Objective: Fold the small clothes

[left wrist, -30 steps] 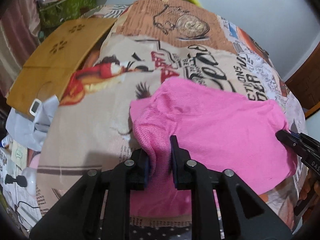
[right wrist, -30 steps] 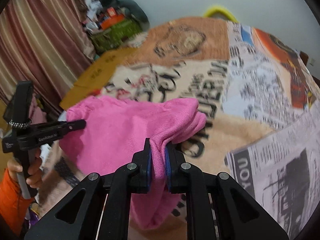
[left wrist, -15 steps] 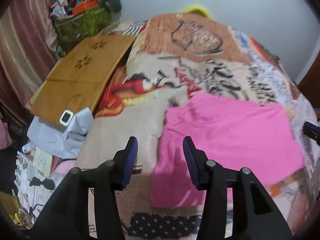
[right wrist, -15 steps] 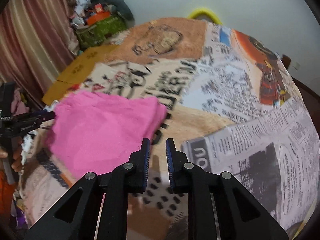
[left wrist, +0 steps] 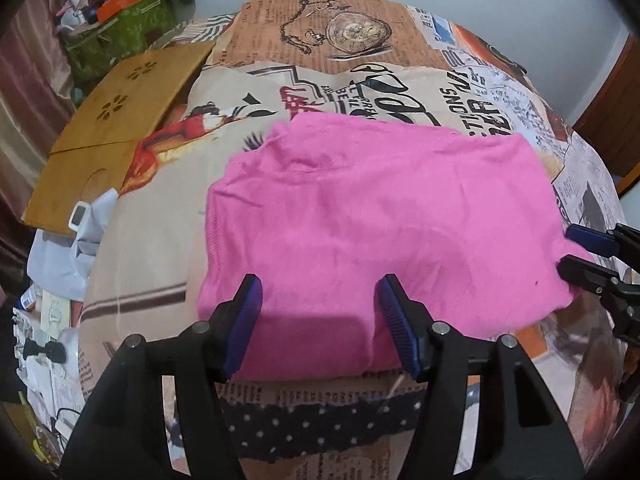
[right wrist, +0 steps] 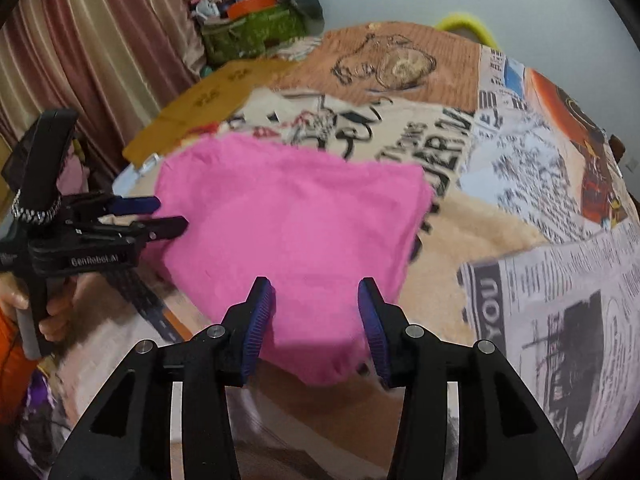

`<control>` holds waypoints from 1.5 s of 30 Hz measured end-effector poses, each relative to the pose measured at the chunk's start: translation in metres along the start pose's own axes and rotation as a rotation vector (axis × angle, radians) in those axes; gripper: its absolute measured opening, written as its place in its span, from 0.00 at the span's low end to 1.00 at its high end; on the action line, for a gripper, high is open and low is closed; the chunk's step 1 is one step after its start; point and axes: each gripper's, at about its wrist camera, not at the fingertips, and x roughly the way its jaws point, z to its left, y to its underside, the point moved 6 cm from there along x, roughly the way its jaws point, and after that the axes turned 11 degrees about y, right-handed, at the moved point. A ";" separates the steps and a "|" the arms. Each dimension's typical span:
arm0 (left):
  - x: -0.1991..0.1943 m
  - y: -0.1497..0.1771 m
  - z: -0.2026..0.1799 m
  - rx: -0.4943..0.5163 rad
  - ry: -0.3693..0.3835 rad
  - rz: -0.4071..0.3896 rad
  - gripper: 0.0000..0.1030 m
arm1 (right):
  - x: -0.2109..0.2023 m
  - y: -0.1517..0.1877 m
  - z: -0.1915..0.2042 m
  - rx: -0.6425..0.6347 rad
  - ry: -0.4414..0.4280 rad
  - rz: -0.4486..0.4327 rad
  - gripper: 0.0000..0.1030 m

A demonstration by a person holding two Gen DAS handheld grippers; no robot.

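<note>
A pink knit garment (left wrist: pixel 380 220) lies folded and flat on the printed bedspread (left wrist: pixel 360 80); it also shows in the right wrist view (right wrist: pixel 288 232). My left gripper (left wrist: pixel 320 292) is open and empty, its jaws over the garment's near edge. My right gripper (right wrist: pixel 316 292) is open and empty, over the garment's near right corner. The right gripper shows at the right edge of the left wrist view (left wrist: pixel 576 252), open beside the garment. The left gripper shows at the left of the right wrist view (right wrist: pixel 168 214), open at the garment's left edge.
A wooden board (left wrist: pixel 116 128) lies on the bed's left side, with a grey cloth (left wrist: pixel 68 248) and a small white device (left wrist: pixel 79 214) below it. A green box of clutter (right wrist: pixel 252 32) stands at the back. Curtains (right wrist: pixel 92 52) hang at left. A dark dotted cloth (left wrist: pixel 320 420) lies near the front.
Both grippers let go of the pink garment and opened wide. The garment dropped from a held fold to lying flat on the bedspread. Both grippers pulled back to its near edge.
</note>
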 end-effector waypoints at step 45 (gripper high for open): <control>-0.367 0.085 -0.162 0.194 0.005 -0.880 0.99 | -0.320 0.022 0.045 0.076 0.083 -0.857 0.95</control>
